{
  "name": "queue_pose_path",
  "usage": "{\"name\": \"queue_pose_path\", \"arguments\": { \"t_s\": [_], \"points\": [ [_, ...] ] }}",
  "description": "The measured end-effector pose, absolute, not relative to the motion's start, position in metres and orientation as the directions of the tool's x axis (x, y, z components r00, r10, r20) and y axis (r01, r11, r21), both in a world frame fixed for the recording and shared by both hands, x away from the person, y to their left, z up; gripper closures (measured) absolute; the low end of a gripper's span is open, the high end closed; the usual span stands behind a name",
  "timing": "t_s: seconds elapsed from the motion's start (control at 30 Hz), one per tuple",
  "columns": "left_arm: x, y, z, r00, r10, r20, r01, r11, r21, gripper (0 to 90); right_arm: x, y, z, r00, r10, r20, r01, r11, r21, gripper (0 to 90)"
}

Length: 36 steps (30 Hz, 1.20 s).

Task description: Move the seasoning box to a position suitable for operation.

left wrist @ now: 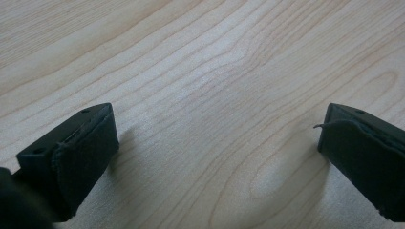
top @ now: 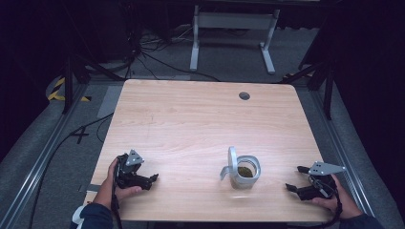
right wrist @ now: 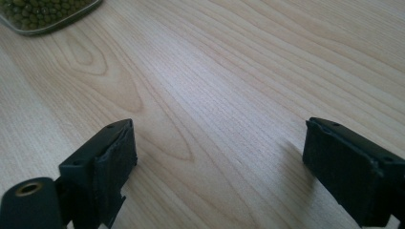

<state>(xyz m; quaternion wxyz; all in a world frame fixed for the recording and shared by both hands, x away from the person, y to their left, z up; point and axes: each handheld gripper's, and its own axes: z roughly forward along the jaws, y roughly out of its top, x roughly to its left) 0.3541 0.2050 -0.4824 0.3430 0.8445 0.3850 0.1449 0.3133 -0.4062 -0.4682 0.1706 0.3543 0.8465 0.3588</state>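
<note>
**Jar open, both tongs idle and empty**

Nearest the person, the two hand-held tongs rest low over the table [top: 191, 109] on either side of the jar [top: 245, 171]. The left gripper [top: 154, 178] sits well to the left of the jar, its jaws spread wide with nothing but bare wood between them. The right gripper [top: 293, 179] sits to the right of the jar, nearer to it than the left one, and its jaws are also apart and hold nothing.

The jar itself stands upright toward the front edge of the table. Its hinged lid [top: 231, 162] is swung up on the jar's left side, so the opening step looks done. Inside lies a layer of small green beans [right wrist: 38, 12], possibly mung beans, though the view is too coarse to be sure.

Beyond the jar the tabletop runs bare to a small round cable hole [top: 244, 96] near the far edge. What is left, I judge, is any handling of the contents or closing the lid; neither has begun.
</note>
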Motion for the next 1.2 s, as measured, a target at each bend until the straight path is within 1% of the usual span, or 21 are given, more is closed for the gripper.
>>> {"name": "queue_pose_path", "arguments": {
  "t_s": [0.17,0.27,0.3,0.37,0.43,0.47,0.5,0.53,0.6,0.63,0.67,0.73,0.8,0.87,0.93,1.0,1.03,1.07,1.1,1.13,1.2],
  "points": [
    [0.353,0.205,-0.482,0.653,0.757,-0.022,0.562,-0.465,0.684,0.8,0.313,-0.406,-0.468,-0.69,0.723,-0.034,0.478,0.491,0.729,10.9],
    [0.352,0.207,-0.479,0.662,0.75,-0.009,0.555,-0.481,0.678,3.8,0.313,-0.406,-0.468,-0.689,0.724,-0.034,0.479,0.49,0.728,10.9],
    [0.35,0.206,-0.478,0.648,0.761,-0.031,0.57,-0.457,0.683,7.0,0.313,-0.406,-0.468,-0.689,0.724,-0.034,0.479,0.49,0.729,10.9],
    [0.35,0.208,-0.476,0.65,0.759,-0.036,0.568,-0.454,0.686,20.5,0.313,-0.406,-0.468,-0.689,0.724,-0.034,0.479,0.49,0.729,10.8],
    [0.35,0.208,-0.474,0.649,0.759,-0.052,0.578,-0.447,0.683,22.1,0.313,-0.406,-0.468,-0.688,0.725,-0.034,0.48,0.489,0.728,10.8],
    [0.35,0.208,-0.472,0.65,0.759,-0.041,0.566,-0.447,0.693,23.7,0.313,-0.406,-0.468,-0.688,0.725,-0.034,0.479,0.489,0.729,10.8],
    [0.35,0.208,-0.472,0.65,0.759,-0.041,0.566,-0.447,0.693,28.6,0.313,-0.406,-0.468,-0.688,0.725,-0.034,0.479,0.489,0.729,10.8],
    [0.35,0.207,-0.471,0.651,0.759,-0.034,0.557,-0.446,0.701,28.6,0.313,-0.406,-0.468,-0.688,0.725,-0.034,0.479,0.489,0.728,10.8],
    [0.35,0.207,-0.466,0.655,0.755,-0.022,0.538,-0.446,0.715,31.4,0.313,-0.406,-0.468,-0.688,0.725,-0.034,0.479,0.489,0.728,10.8],
    [0.349,0.206,-0.465,0.655,0.755,-0.029,0.541,-0.441,0.716,35.4,0.313,-0.406,-0.468,-0.688,0.725,-0.034,0.48,0.489,0.728,10.8],
    [0.347,0.204,-0.462,0.658,0.753,-0.026,0.537,-0.445,0.717,36.4,0.313,-0.406,-0.468,-0.688,0.725,-0.034,0.479,0.489,0.728,10.8],
    [0.346,0.202,-0.458,0.674,0.739,-0.005,0.517,-0.467,0.718,42.2,0.313,-0.406,-0.468,-0.688,0.725,-0.034,0.48,0.489,0.728,10.8],
    [0.345,0.199,-0.456,0.671,0.741,-0.018,0.521,-0.455,0.723,47.3,0.313,-0.406,-0.468,-0.688,0.725,-0.034,0.479,0.489,0.728,10.8],
    [0.344,0.196,-0.453,0.691,0.722,-0.005,0.491,-0.464,0.737,50.5,0.313,-0.406,-0.468,-0.688,0.725,-0.034,0.479,0.489,0.729,10.8],
    [0.343,0.195,-0.451,0.693,0.721,-0.008,0.488,-0.46,0.742,58.4,0.313,-0.406,-0.468,-0.688,0.725,-0.034,0.479,0.489,0.728,10.8],
    [0.34,0.189,-0.445,0.705,0.709,0.02,0.465,-0.484,0.742,65.2,0.313,-0.406,-0.468,-0.688,0.724,-0.034,0.479,0.49,0.728,10.8],
    [0.339,0.188,-0.444,0.711,0.703,0.019,0.461,-0.487,0.741,69.4,0.313,-0.406,-0.468,-0.689,0.724,-0.035,0.478,0.49,0.729,10.8],
    [0.338,0.184,-0.441,0.724,0.689,0.041,0.437,-0.503,0.746,72.3,0.313,-0.406,-0.468,-0.688,0.724,-0.034,0.479,0.49,0.728,10.8],
    [0.338,0.184,-0.441,0.724,0.689,0.041,0.437,-0.503,0.746,77.0,0.313,-0.406,-0.468,-0.688,0.724,-0.034,0.479,0.49,0.728,10.8],
    [0.337,0.182,-0.439,0.729,0.683,0.055,0.424,-0.513,0.746,78.9,0.313,-0.406,-0.468,-0.688,0.724,-0.034,0.479,0.49,0.728,10.8],
    [0.335,0.176,-0.435,0.739,0.671,0.054,0.41,-0.512,0.755,82.8,0.313,-0.406,-0.468,-0.688,0.725,-0.034,0.479,0.49,0.728,10.8]
  ]
}}
